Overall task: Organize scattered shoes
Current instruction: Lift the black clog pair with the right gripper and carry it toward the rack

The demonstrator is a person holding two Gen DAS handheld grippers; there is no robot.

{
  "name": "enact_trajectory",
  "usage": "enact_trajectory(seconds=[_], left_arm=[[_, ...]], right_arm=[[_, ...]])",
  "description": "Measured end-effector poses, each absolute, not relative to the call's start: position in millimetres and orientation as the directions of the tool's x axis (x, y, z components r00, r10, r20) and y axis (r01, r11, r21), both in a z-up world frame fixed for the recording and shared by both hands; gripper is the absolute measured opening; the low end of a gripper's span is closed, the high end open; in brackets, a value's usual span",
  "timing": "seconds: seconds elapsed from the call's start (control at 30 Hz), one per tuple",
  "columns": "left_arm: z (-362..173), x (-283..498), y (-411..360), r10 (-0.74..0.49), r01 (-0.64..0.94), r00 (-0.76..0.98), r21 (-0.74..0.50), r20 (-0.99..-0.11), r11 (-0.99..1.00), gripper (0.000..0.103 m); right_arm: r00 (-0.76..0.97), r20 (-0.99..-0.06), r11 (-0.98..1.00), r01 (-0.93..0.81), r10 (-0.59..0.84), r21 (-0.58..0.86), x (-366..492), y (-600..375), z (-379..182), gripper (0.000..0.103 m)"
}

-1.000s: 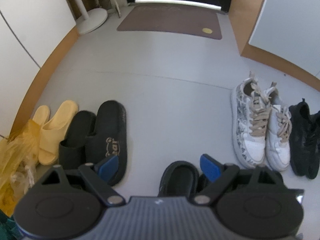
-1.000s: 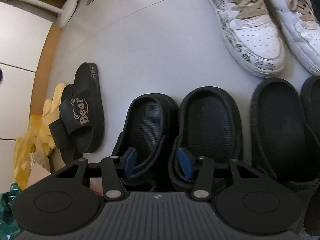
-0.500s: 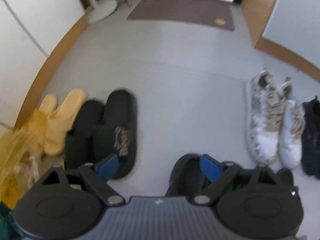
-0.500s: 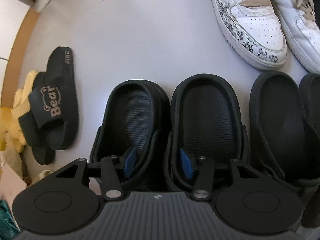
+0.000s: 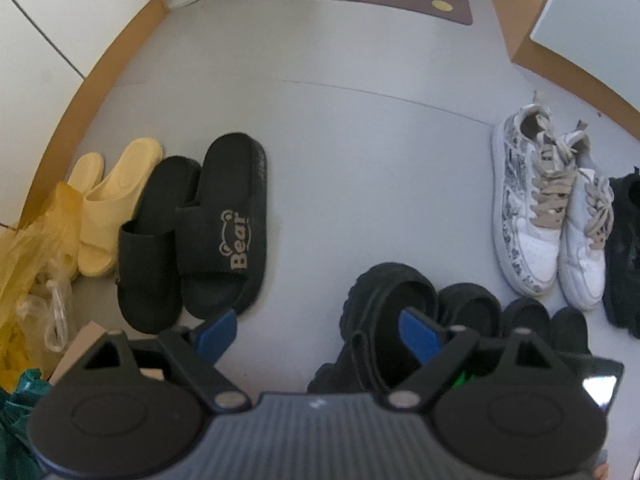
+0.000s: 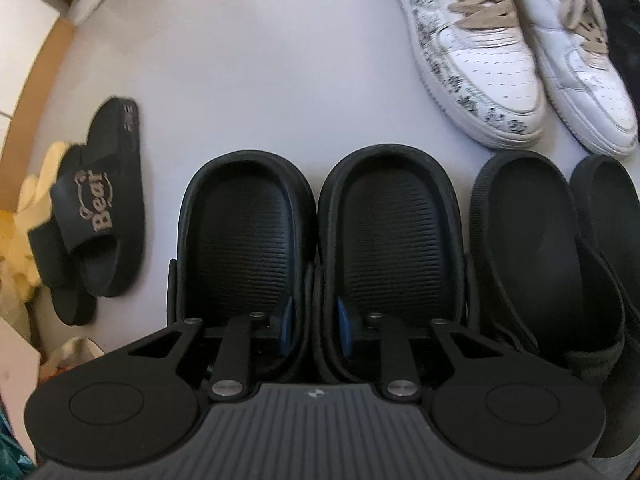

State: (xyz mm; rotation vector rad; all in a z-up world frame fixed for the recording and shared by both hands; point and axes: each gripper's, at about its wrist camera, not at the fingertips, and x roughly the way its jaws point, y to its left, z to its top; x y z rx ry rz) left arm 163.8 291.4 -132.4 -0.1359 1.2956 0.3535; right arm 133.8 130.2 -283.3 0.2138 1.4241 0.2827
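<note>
Yellow at the far left: a crumpled plastic bag (image 5: 24, 240) against the wall, with a pair of yellow slides (image 5: 108, 208) just beside it. Next along, 2 black "Bear" slides (image 5: 224, 232), touching, 1 partly over the other. Poised above bare floor (image 5: 340, 140) between those and the darker shoes, the left gripper (image 5: 316, 332): fingers (image 5: 218, 330) spread wide, holding nothing.

Right of that, the change. Right gripper (image 6: 315, 320) just drawn in, blue pads (image 6: 286, 320) now nearly together, 1 dipped inside each of the 2 black clogs (image 6: 248, 232), pinching their neighbouring inner walls as 1. Both shoes caught in a single grip, then; probably ready to be lifted or slid as a pair towards a tidier spot. Not yet off the floor, as far as can be told.

As for the clogs: matte black, moulded, soft-looking, with ribbed footbeds and thick rounded rims. Set side by side, toes pointing away from the camera, touching along the inner edges. Likely to flex and sag outward from so narrow a hold.

Further right, just beside, a second pair of black clogs (image 6: 532, 240). Beyond those, white sneakers (image 6: 500, 60) with grey print and beige laces, then black sneakers (image 5: 624, 248) at the edge.
</note>
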Motion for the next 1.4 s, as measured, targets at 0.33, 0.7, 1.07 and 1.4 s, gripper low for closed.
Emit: enact_trajectory(seconds=[0.33,0.7,1.07,1.4], left_arm=[[-96,159,274,0.129,-0.327,0.356,0.006,-0.926,0.945,0.091],[-48,146,248,0.114,-0.337,0.508,-0.075,-0.854,0.939,0.091],[-30,143,206,0.092,-0.313,0.571,-0.112,-0.816,0.943,0.091],[-36,155,115,0.026,-0.159,0.588,-0.085,-0.808,0.984,0.091]], right_arm=[[0.236,-0.862,0.887,0.001,0.449,0.463,134,84,-238,0.026],[0.37,-0.762,0.802,0.068,0.532,0.593,138,33,-191,0.026],[0.493,-0.712,0.765,0.135,0.499,0.63,135,-37,-160,0.026],[0.604,-0.719,0.766,0.263,0.344,0.587,131,-152,-140,0.026]])
